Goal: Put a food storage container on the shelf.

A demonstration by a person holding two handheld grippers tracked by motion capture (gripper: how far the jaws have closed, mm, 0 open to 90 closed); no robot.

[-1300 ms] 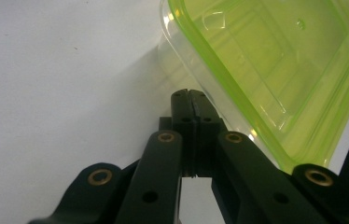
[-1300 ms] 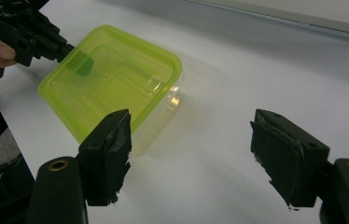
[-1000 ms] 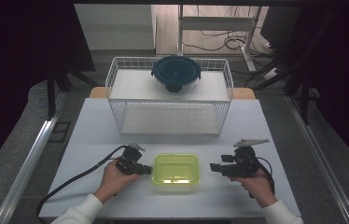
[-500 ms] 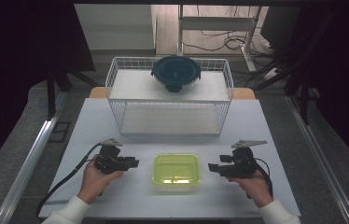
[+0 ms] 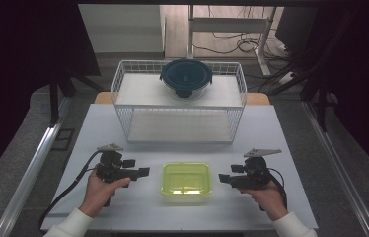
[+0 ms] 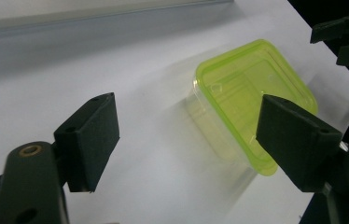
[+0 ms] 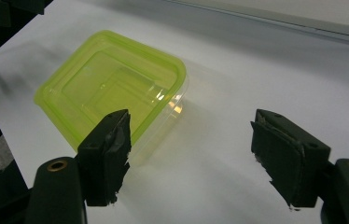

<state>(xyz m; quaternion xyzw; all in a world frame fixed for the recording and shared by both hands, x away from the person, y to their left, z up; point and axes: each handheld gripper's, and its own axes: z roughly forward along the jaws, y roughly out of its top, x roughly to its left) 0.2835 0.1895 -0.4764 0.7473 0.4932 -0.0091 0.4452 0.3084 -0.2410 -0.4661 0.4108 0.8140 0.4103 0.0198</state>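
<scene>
Item 1: green-lidded container (image 5: 186, 181). A clear plastic box with a yellow-green lid, closed, standing flat at the near middle of the white table (image 5: 123, 128). It lies between the two grippers and is touched by neither. In the left gripper view it sits (image 6: 252, 98) beyond the jaws, toward the right; in the right gripper view (image 7: 112, 88) it sits beyond the left jaw.

Item 2: left gripper (image 5: 142, 172). Held in the person's left hand (image 5: 104, 190), just left of the container and pointing toward it, clear of its side. Its jaws have just been opening and now stand wide apart; only bare tabletop and a view of the box farther off lie between them, and nothing is held. A black cable trails from it toward the near left edge.

Item 3: right gripper (image 5: 223, 177). Held in the person's right hand (image 5: 267, 196), just right of the container, pointing left at it with a small gap. Jaws stand well apart and empty, with bare table between them.

Item 4: wire basket (image 5: 123, 94). White, rectangular, at the far middle of the table, well apart from the container.

Item 5: round container (image 5: 186, 77). Glass, with a dark blue-green clip lid, standing inside the basket at its far side.
</scene>
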